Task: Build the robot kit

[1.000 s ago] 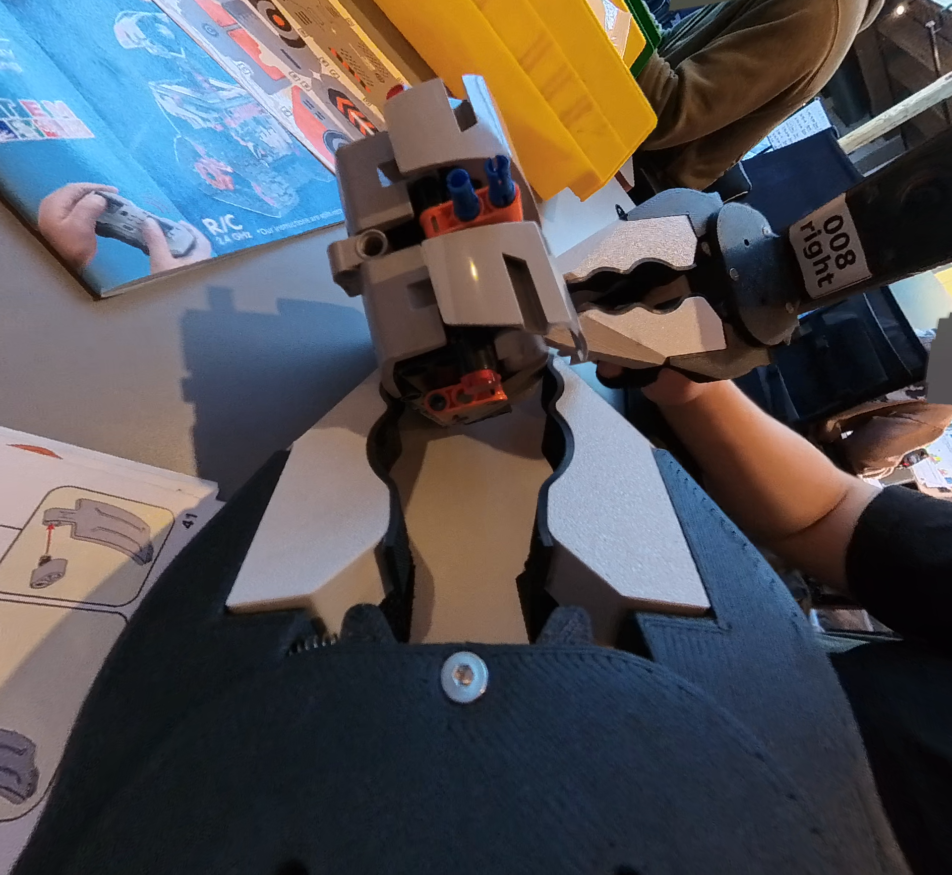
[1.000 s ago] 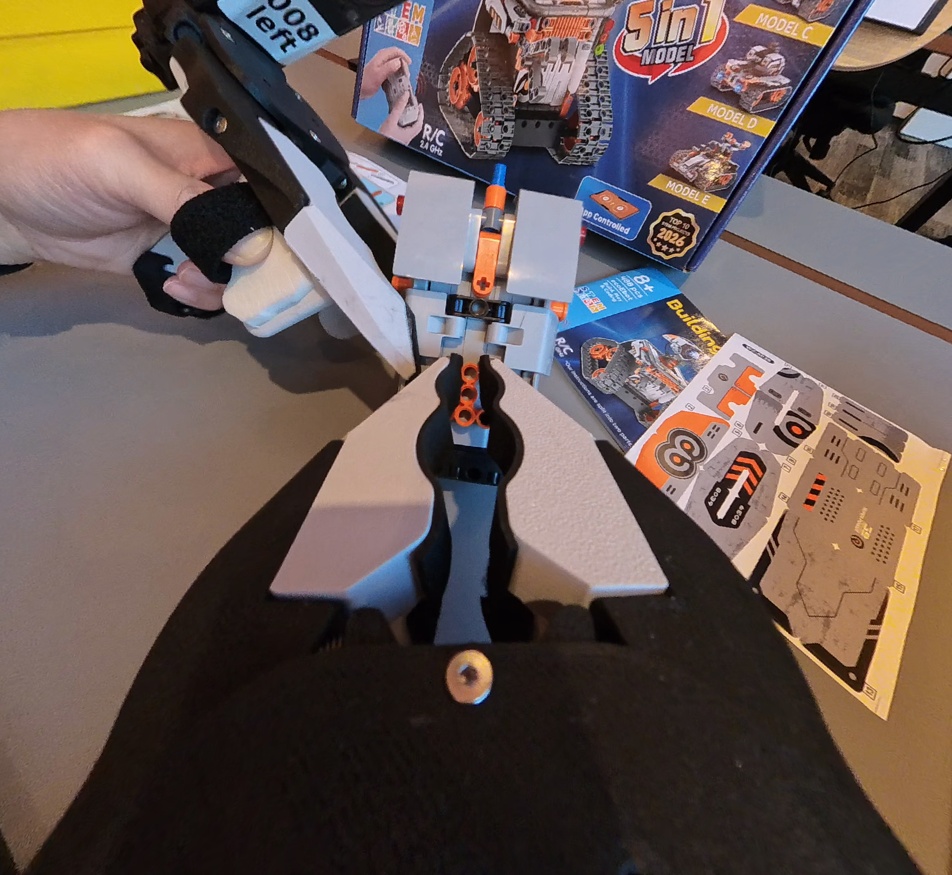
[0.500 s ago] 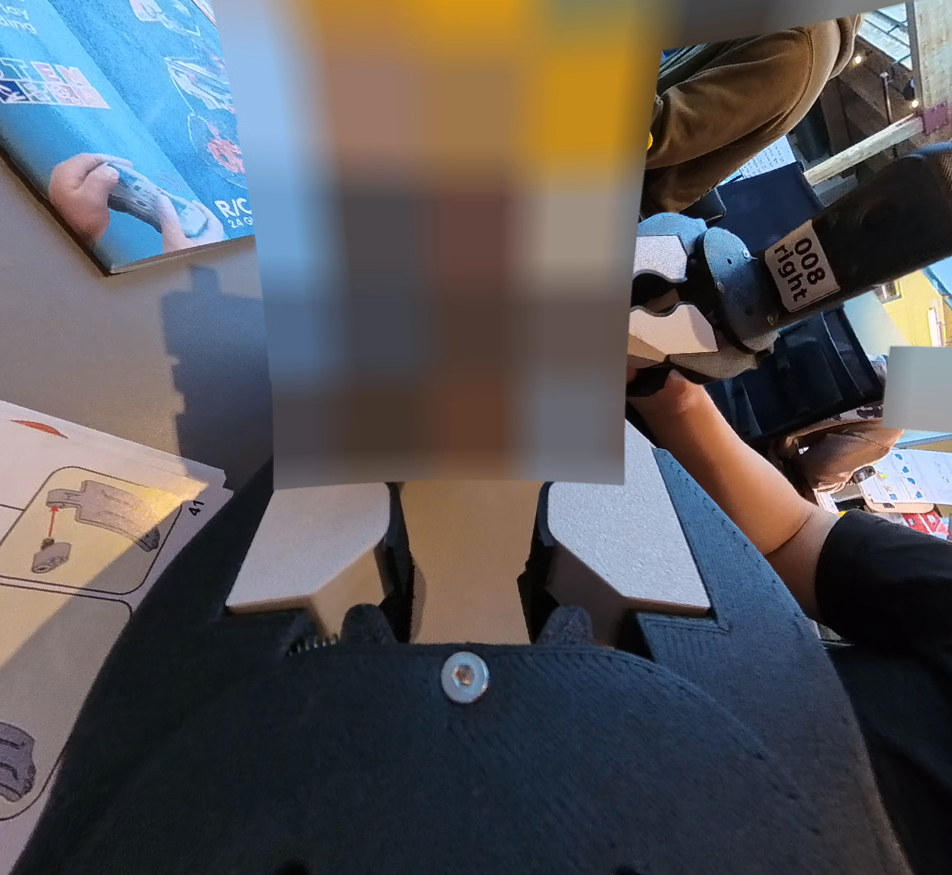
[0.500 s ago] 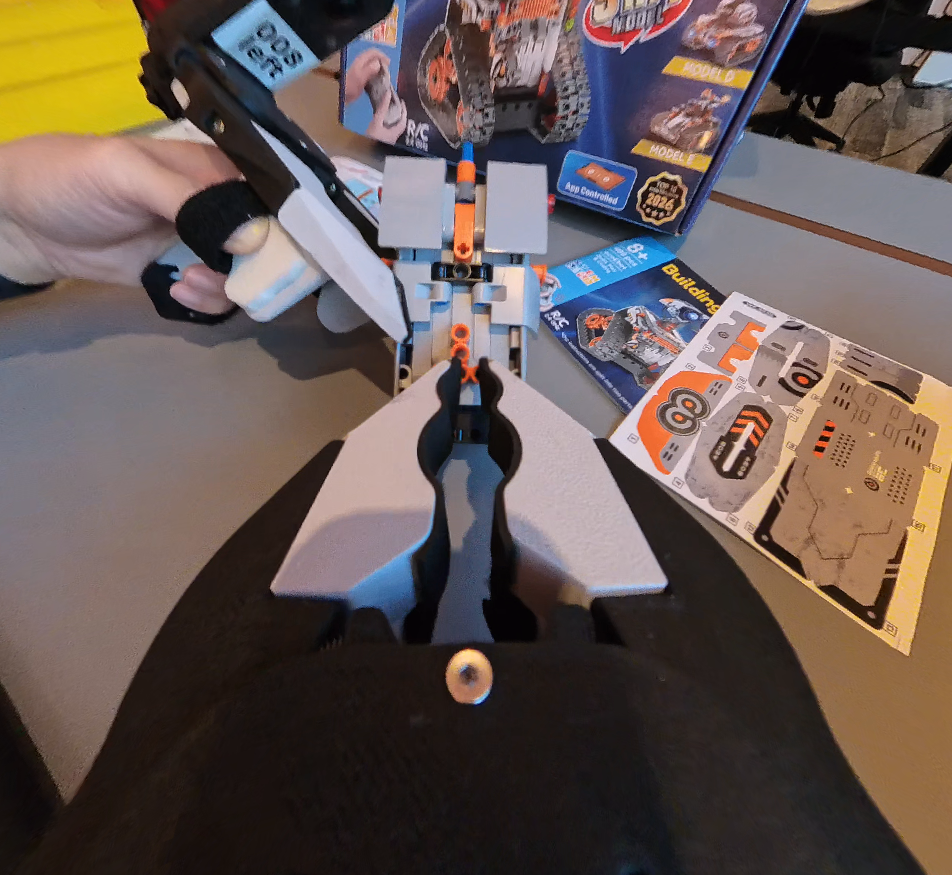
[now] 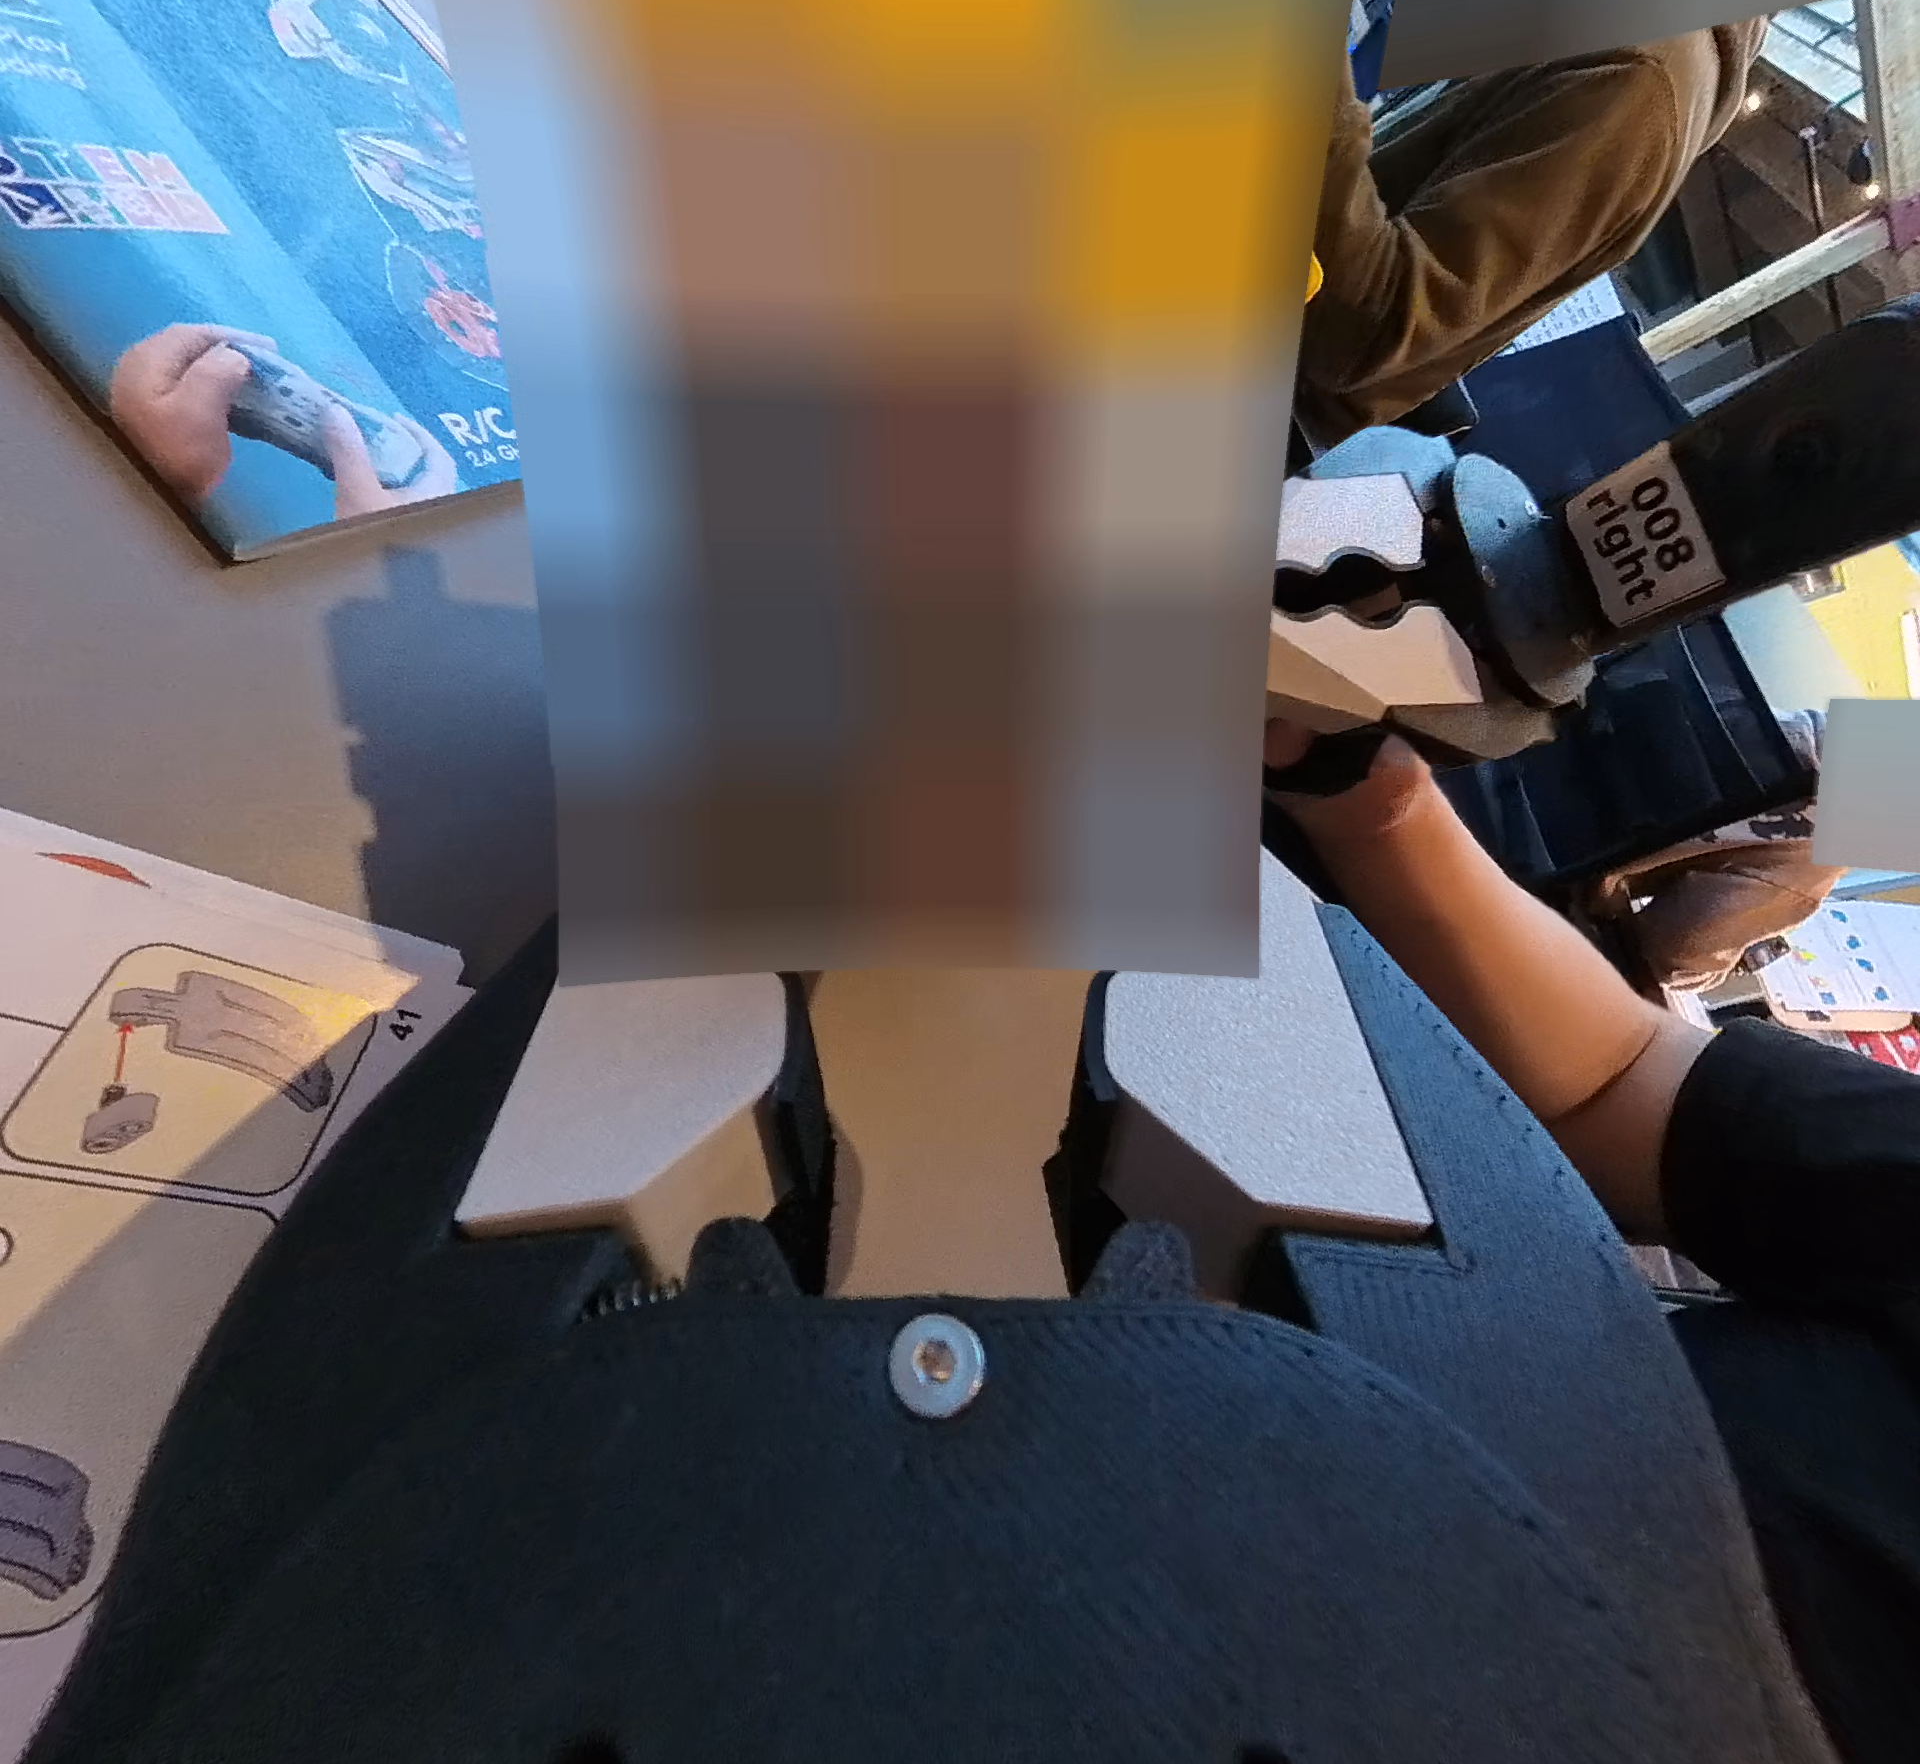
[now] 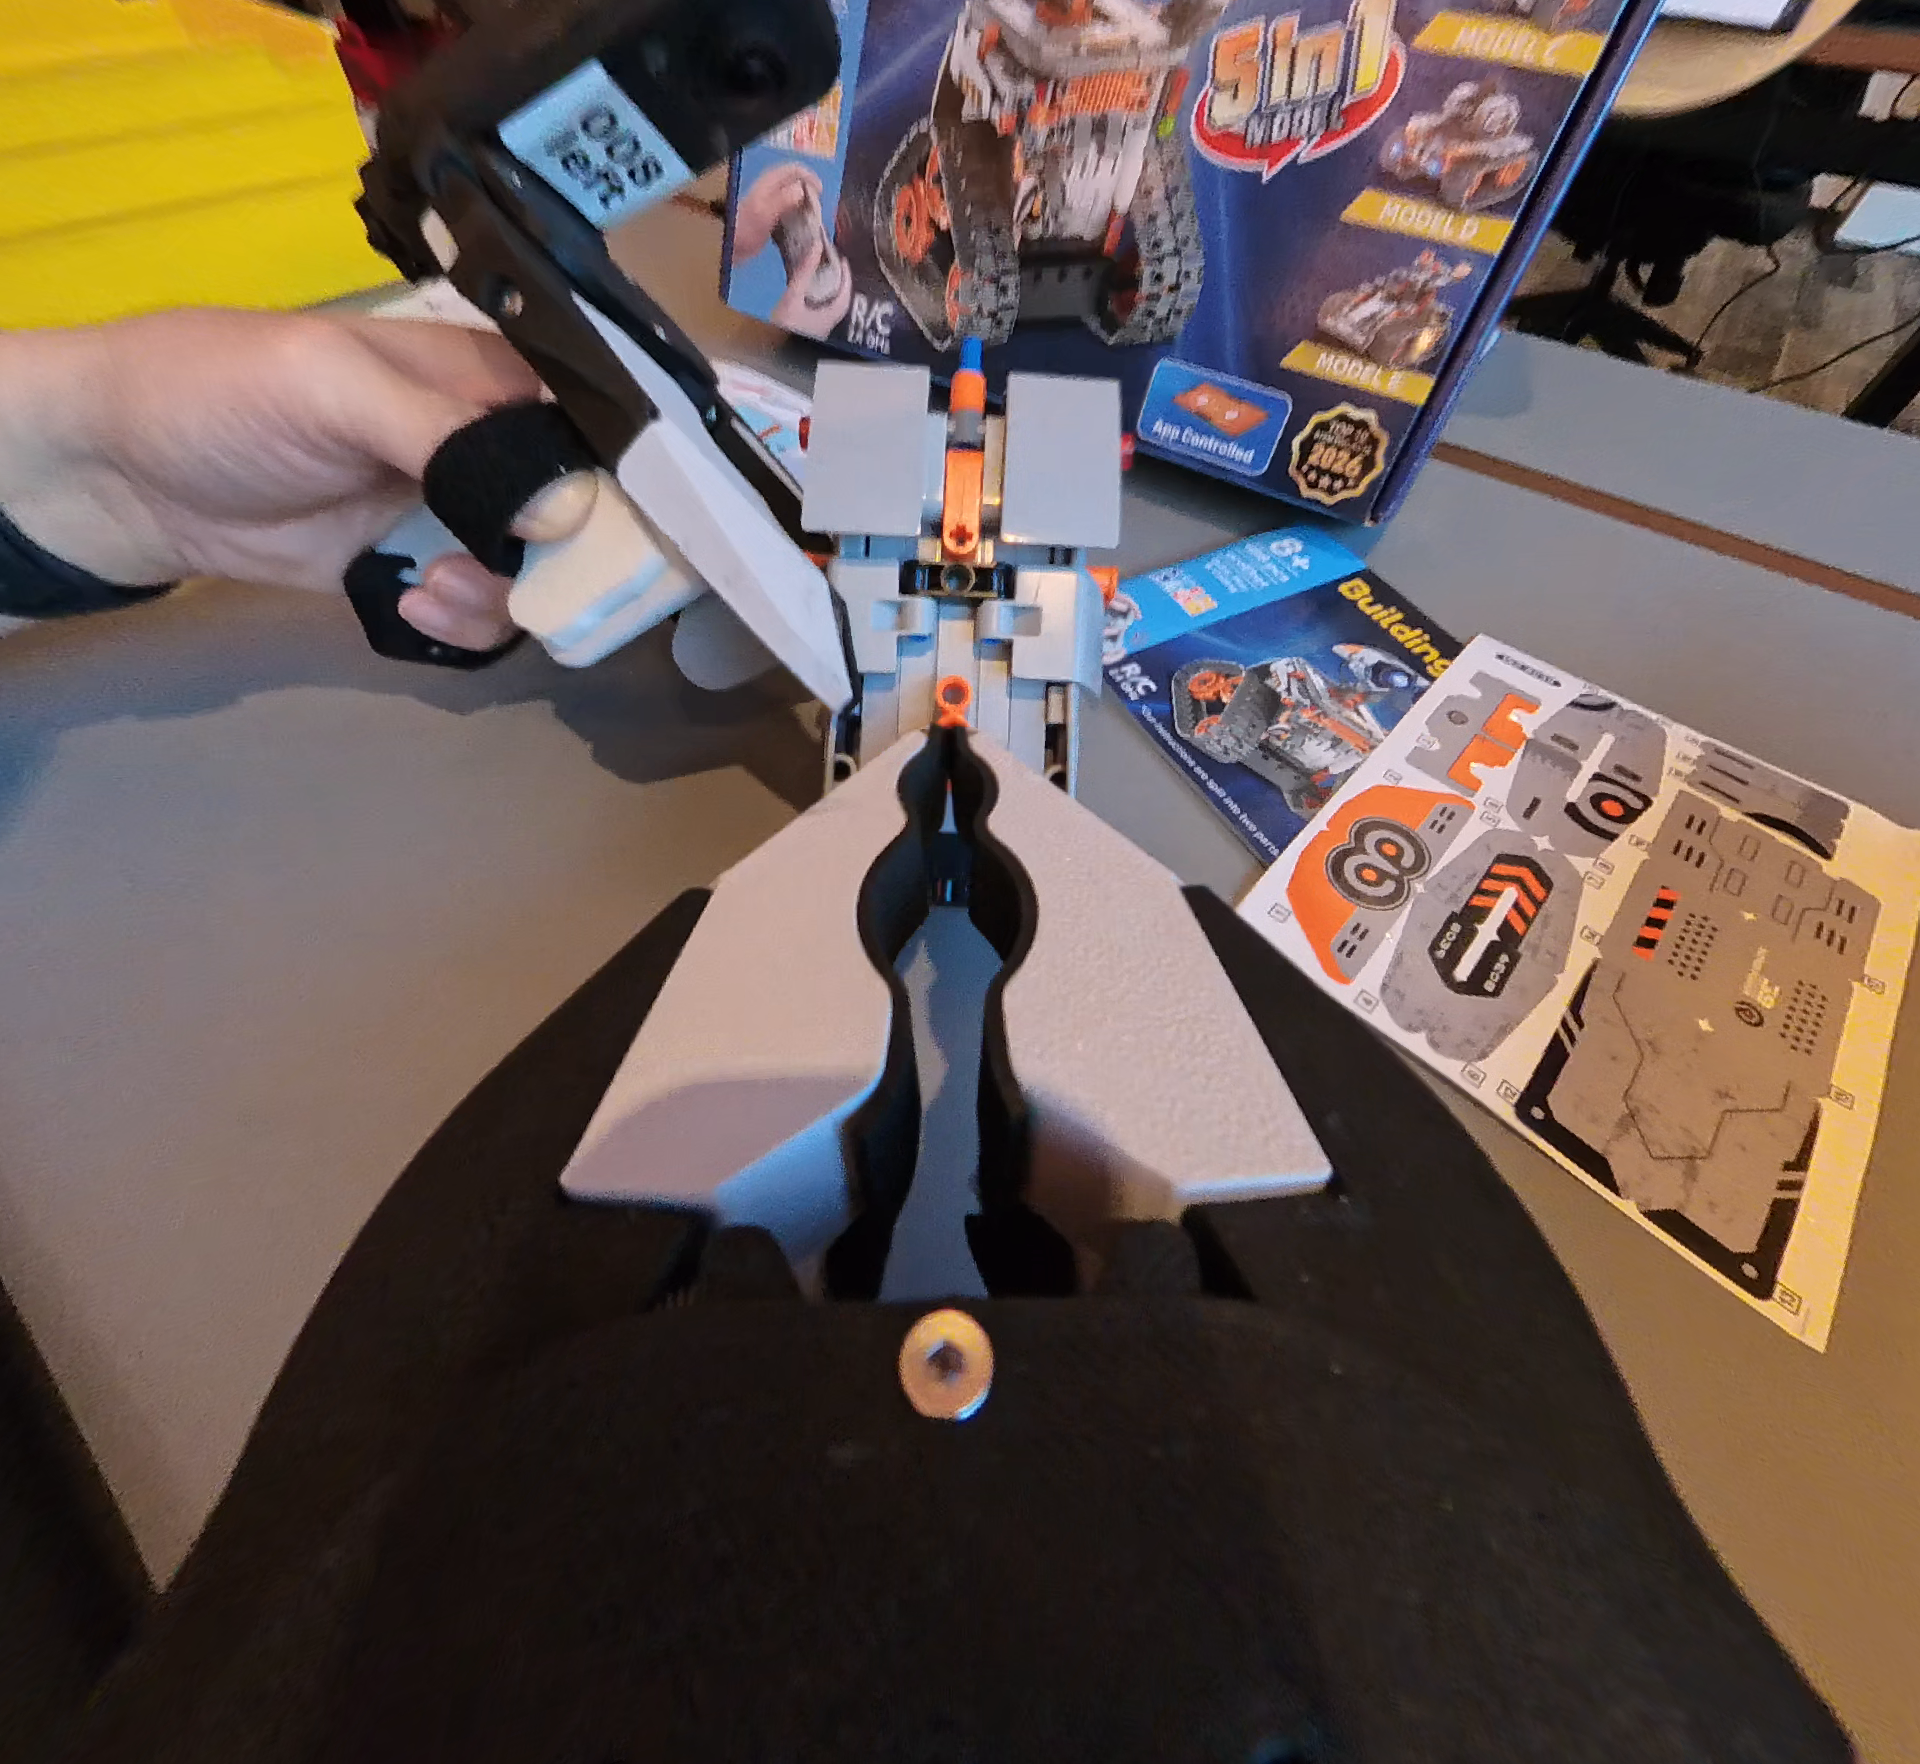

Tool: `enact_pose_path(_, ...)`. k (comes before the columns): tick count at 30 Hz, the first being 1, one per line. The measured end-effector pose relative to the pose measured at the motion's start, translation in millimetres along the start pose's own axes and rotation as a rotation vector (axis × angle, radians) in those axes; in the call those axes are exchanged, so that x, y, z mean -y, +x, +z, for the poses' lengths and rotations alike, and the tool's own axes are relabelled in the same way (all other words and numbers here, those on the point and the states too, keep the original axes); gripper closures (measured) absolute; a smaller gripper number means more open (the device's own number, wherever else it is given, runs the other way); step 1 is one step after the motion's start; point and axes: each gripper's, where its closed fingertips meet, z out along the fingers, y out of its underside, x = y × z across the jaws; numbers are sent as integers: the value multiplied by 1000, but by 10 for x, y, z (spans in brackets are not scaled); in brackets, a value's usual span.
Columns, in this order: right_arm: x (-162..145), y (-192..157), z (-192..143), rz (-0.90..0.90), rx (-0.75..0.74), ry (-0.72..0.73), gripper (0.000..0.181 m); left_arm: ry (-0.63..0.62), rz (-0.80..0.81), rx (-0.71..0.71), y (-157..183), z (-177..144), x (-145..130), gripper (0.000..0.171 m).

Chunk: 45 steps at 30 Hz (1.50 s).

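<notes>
A grey brick assembly (image 6: 961, 571) with orange and blue pins is held upright above the table. My left gripper (image 6: 821, 665) grips it from the left side. In the left wrist view a mosaic patch hides the assembly and my fingertips; only the finger bases (image 5: 623, 1091) show, still spread. My right gripper (image 6: 948, 743) is nearly closed, pinching a thin orange piece (image 6: 951, 696) at the assembly's lower front. I cannot tell whether that piece is still joined to the assembly. The right gripper also shows in the left wrist view (image 5: 1340, 597).
A blue toy box (image 6: 1195, 104) stands behind the assembly. A blue booklet (image 6: 1278, 675) and a sticker sheet (image 6: 1610, 935) lie to the right on the grey table (image 6: 312, 883). Yellow bins (image 6: 177, 156) are far left. An open instruction manual (image 5: 156, 1091) lies near me.
My right gripper has drawn back from the assembly, so less of the orange part sits between its fingers. The left gripper has kept hold of the assembly and shifted slightly.
</notes>
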Motion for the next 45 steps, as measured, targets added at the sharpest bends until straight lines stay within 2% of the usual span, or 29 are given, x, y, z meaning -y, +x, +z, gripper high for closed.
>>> enact_pose_path(3, -143, 5, 49, -14, -6, -74, 181, 2, -6, 3, -7, -7, 4, 121)
enact_pose_path(15, -52, 37, 19, 10, -8, -22, 181, 0, -23, -7, -2, -2, -5, 121)
enact_pose_path(17, 37, 74, -30, 43, -24, 34, 168, 4, -36, -12, -7, -5, -5, 121)
enact_pose_path(19, -12, 92, -10, 72, -28, 18, 149, 4, -41, -15, -9, -6, -7, 120)
enact_pose_path(24, -83, 37, 59, 40, -13, -30, 159, 1, -45, -20, -11, -6, -7, 120)
enact_pose_path(34, -125, -7, 88, 135, 58, -33, 152, 4, -68, -30, -13, 9, -6, 120)
enact_pose_path(36, -136, -22, 105, 112, 50, -44, 151, 4, -70, -30, -11, 9, -9, 120)
enact_pose_path(38, -151, 17, 108, 81, 11, -60, 160, 2, -68, -30, -6, 12, -14, 120)
enact_pose_path(45, -168, 23, 102, 43, -6, -83, 160, 2, -56, -14, 3, 17, -10, 120)
